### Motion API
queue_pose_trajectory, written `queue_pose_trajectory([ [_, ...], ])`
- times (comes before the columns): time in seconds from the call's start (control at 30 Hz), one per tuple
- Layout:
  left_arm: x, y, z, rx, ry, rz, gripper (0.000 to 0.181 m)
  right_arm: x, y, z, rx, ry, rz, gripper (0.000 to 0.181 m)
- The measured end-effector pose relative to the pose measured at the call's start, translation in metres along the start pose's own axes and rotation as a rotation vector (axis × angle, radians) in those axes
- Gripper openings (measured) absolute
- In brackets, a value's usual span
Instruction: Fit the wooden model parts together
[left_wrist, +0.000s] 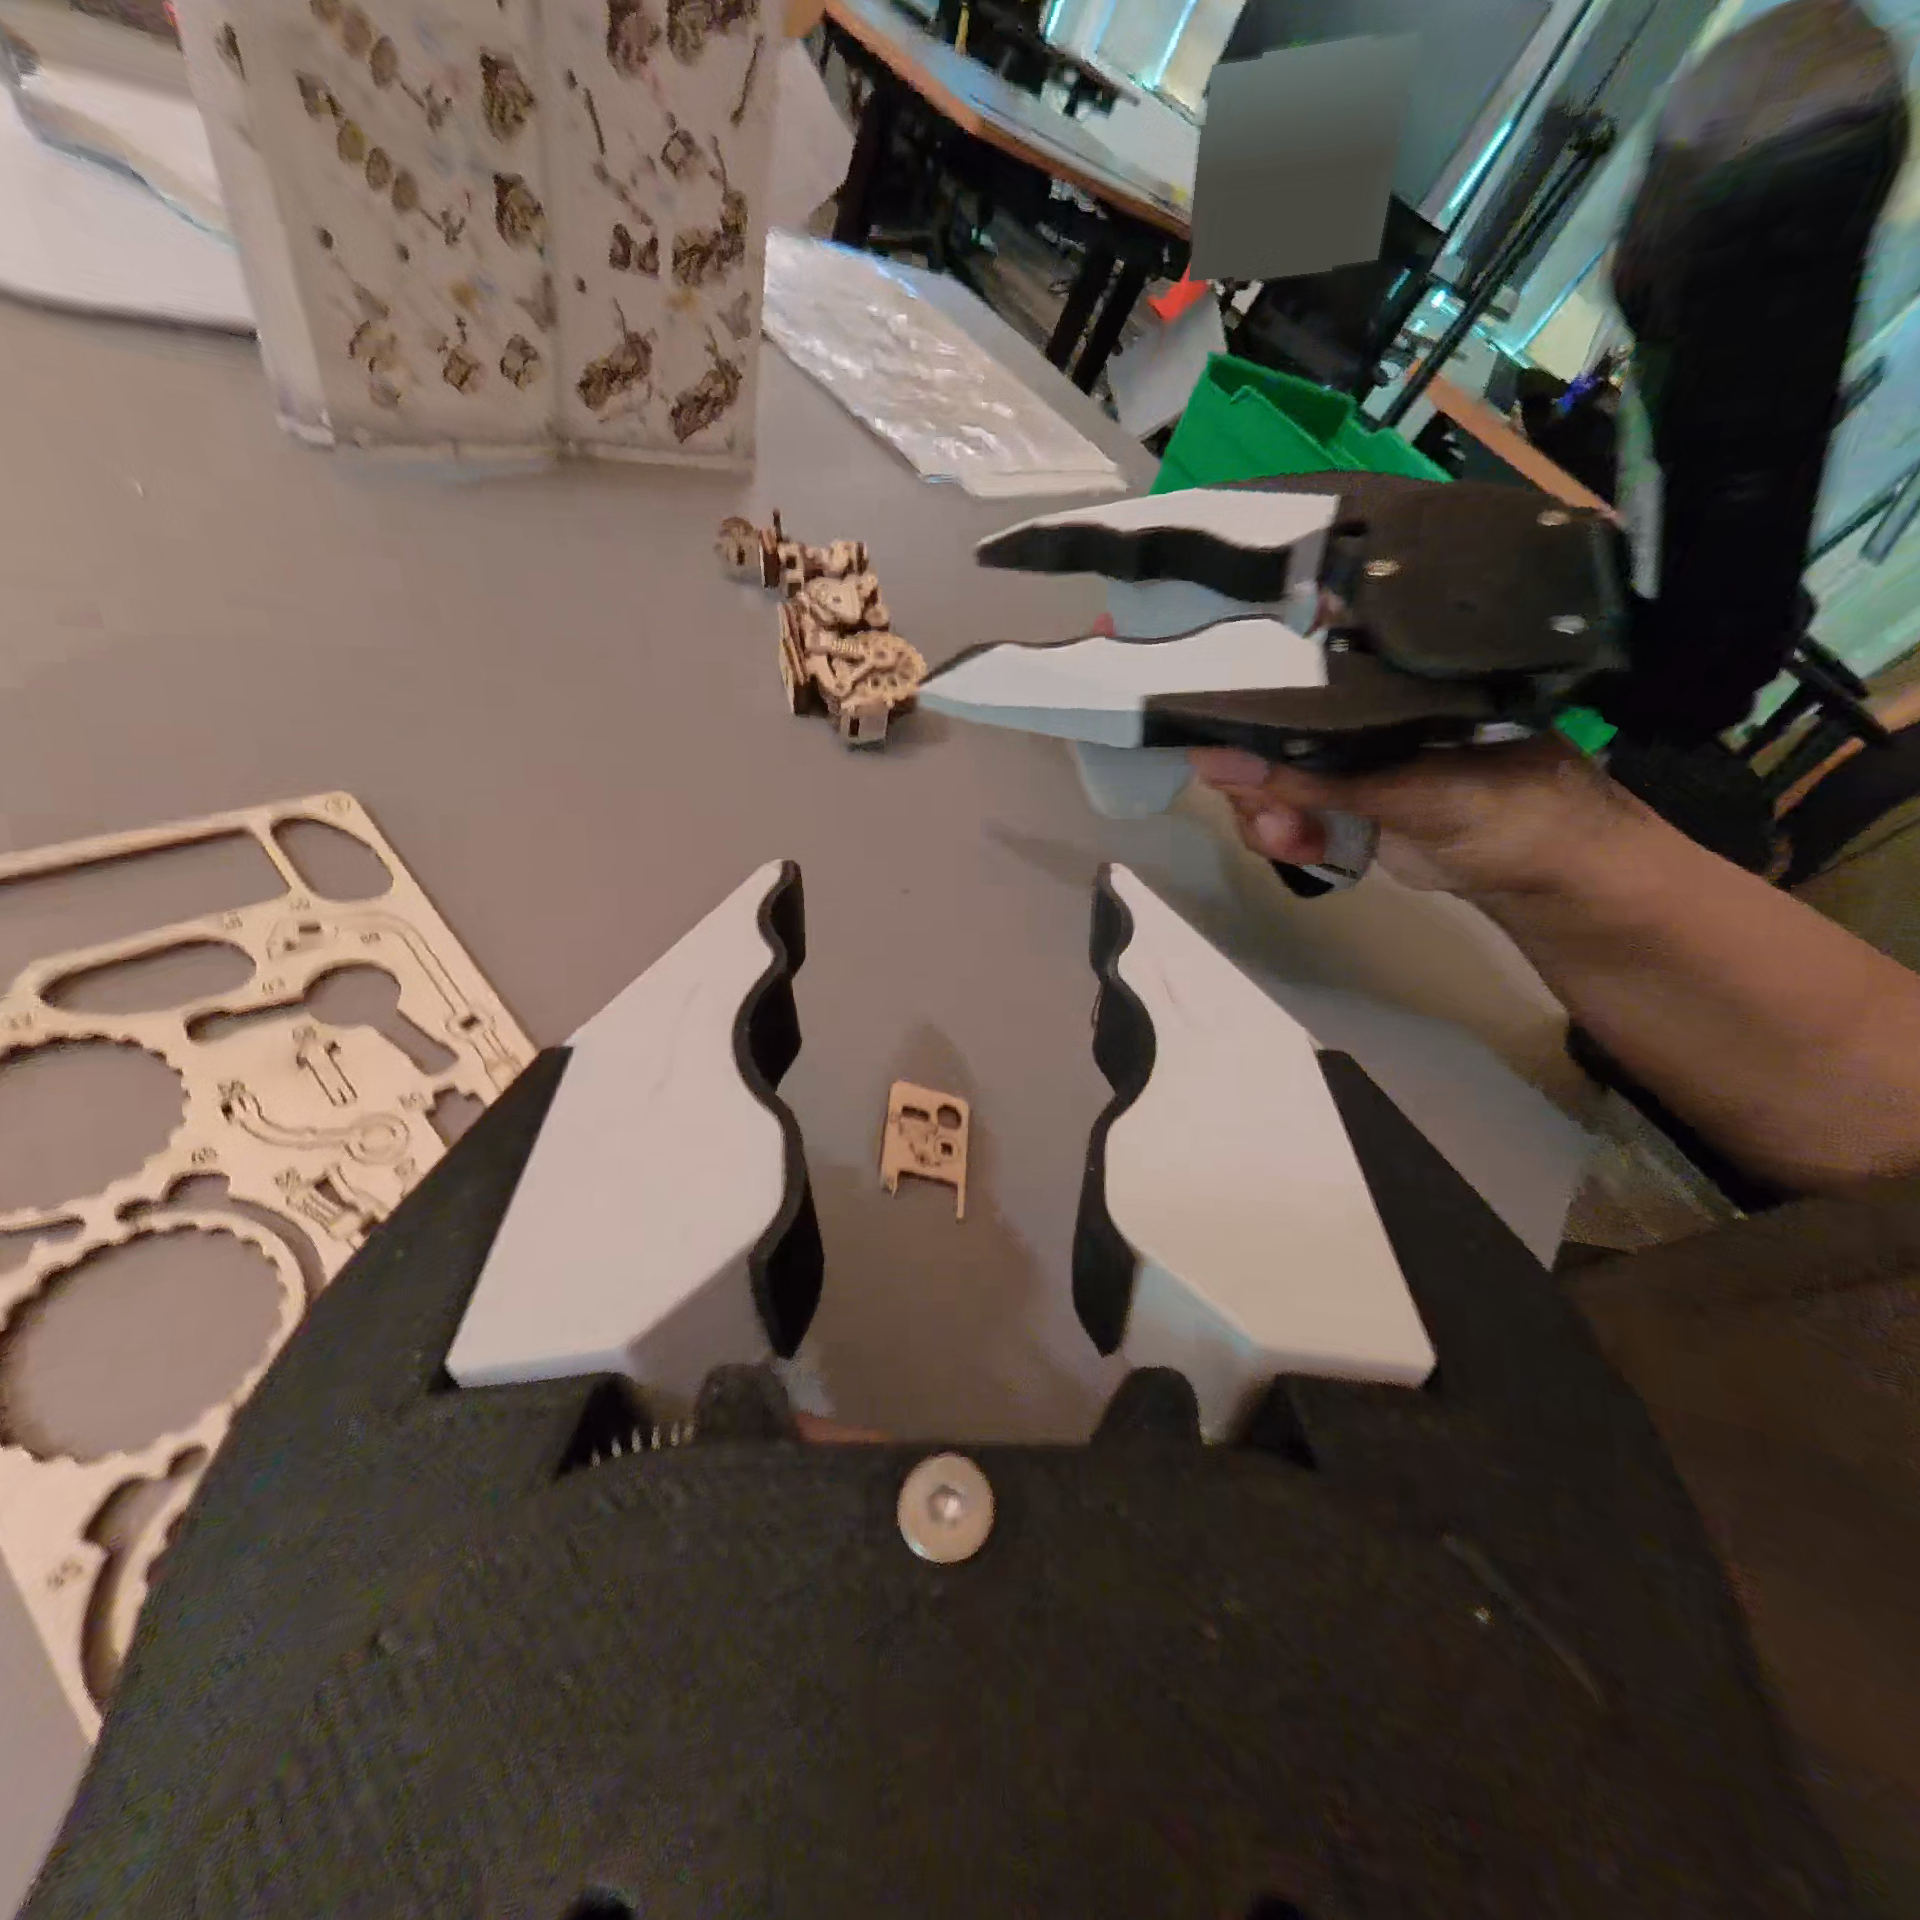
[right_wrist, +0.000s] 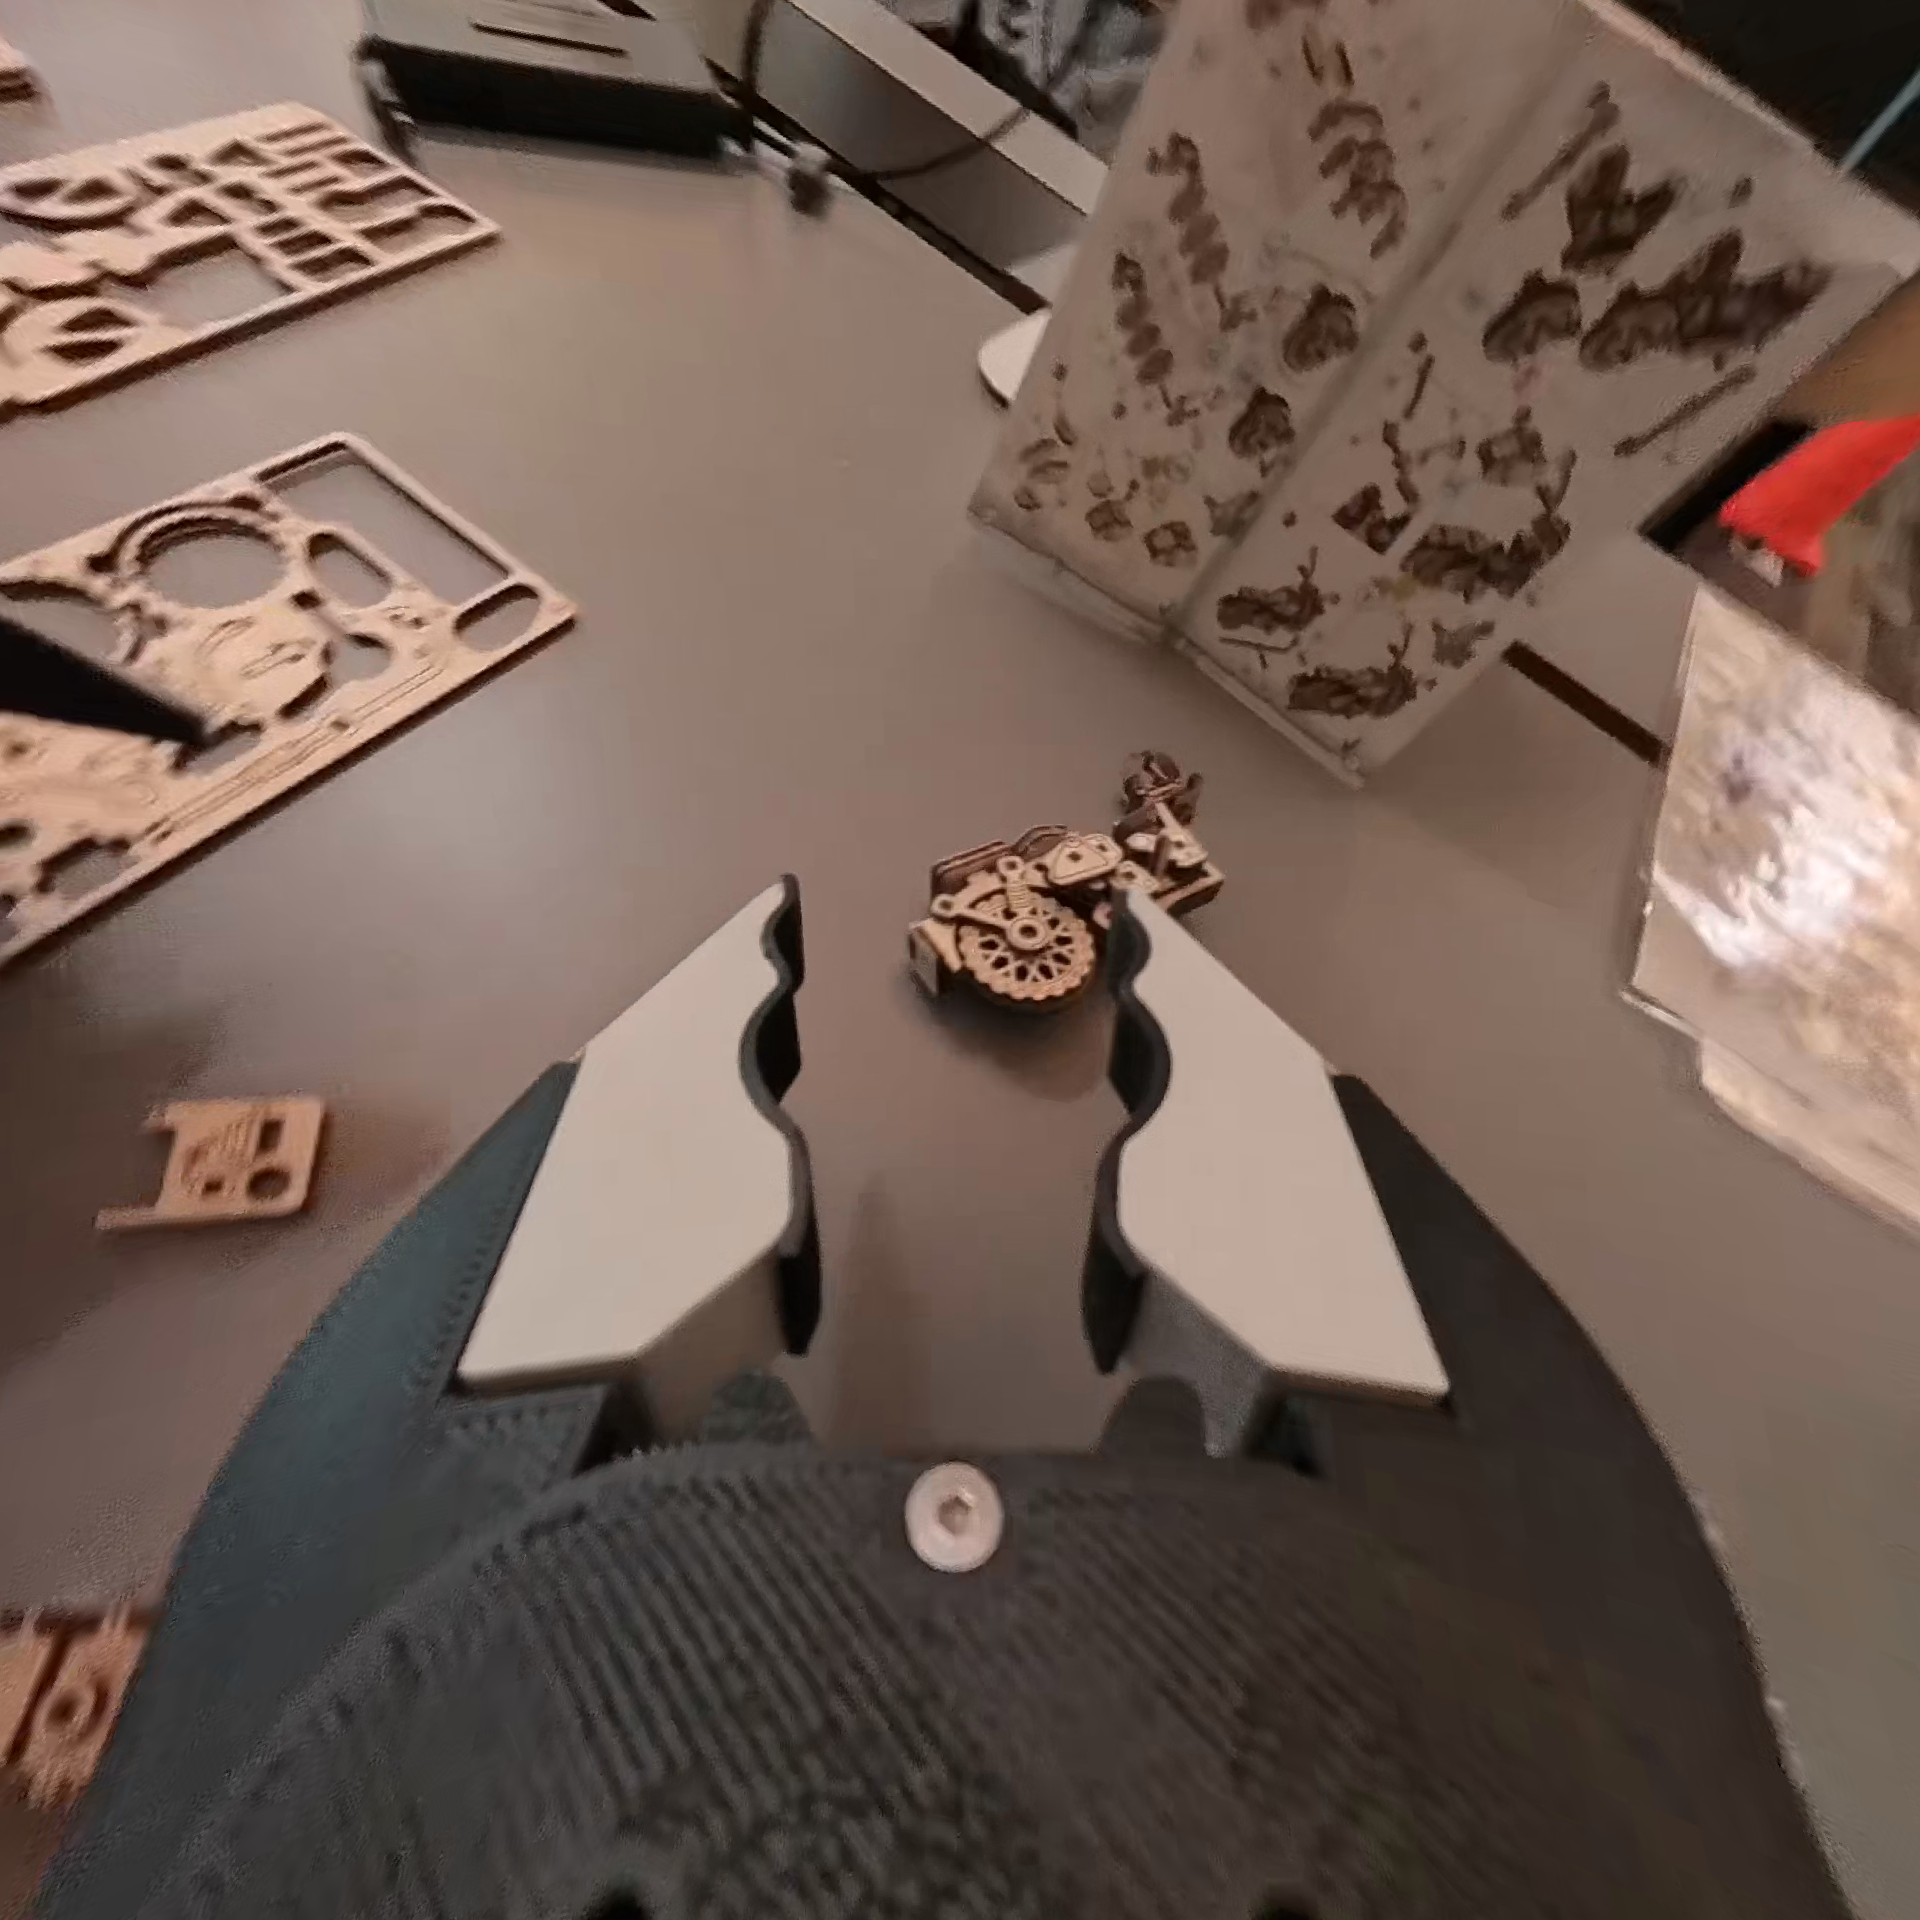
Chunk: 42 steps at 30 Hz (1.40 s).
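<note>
A small flat wooden part (left_wrist: 928, 1146) lies on the grey table between the fingers of my left gripper (left_wrist: 945, 883), which is open and empty above it. It also shows in the right wrist view (right_wrist: 223, 1162) at the left. A part-built wooden model with a gear wheel (right_wrist: 1013, 940) lies just beyond my right gripper (right_wrist: 956, 904), which is open and empty. A smaller wooden assembly (right_wrist: 1164, 821) sits behind it. In the left wrist view the right gripper (left_wrist: 951, 613) hovers open beside the model (left_wrist: 847, 655).
Punched-out wooden sheets (left_wrist: 197, 1122) (right_wrist: 249, 634) lie at the left. An upright instruction sheet (left_wrist: 509, 218) (right_wrist: 1382, 384) stands at the back. A clear plastic bag (left_wrist: 925, 374) lies at the back right, by the table edge. A green bin (left_wrist: 1278, 426) stands beyond.
</note>
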<state>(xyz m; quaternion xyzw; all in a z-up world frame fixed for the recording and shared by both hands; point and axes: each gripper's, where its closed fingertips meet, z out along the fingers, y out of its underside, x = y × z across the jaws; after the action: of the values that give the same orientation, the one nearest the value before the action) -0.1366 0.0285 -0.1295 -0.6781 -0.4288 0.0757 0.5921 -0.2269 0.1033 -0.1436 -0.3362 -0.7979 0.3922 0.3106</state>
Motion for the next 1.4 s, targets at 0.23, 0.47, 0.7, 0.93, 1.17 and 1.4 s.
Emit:
queue_pose_trajectory([
  [0.23, -0.007, -0.001, 0.004, 0.023, -0.076, 0.111, 0.055, -0.007, 0.015, 0.0, 0.022, 0.001, 0.154, 0.064],
  [0.47, -0.017, -0.008, 0.01, 0.051, -0.183, 0.15, 0.056, -0.001, 0.024, -0.008, 0.034, -0.001, 0.232, 0.064],
  [0.7, -0.044, -0.051, 0.055, 0.061, -0.214, 0.041, 0.056, 0.003, 0.028, 0.0, 0.01, -0.033, 0.312, 0.062],
  [0.93, -0.067, -0.057, 0.093, 0.067, -0.183, -0.059, 0.056, 0.006, 0.034, 0.015, -0.059, 0.018, 0.245, 0.062],
  [1.17, -0.064, -0.048, 0.086, 0.059, -0.143, -0.065, 0.055, 0.001, 0.035, 0.028, -0.103, 0.01, 0.242, 0.061],
  [1.4, -0.059, -0.039, 0.091, 0.02, -0.153, 0.028, 0.055, 0.006, 0.039, 0.038, -0.142, -0.016, 0.315, 0.059],
])
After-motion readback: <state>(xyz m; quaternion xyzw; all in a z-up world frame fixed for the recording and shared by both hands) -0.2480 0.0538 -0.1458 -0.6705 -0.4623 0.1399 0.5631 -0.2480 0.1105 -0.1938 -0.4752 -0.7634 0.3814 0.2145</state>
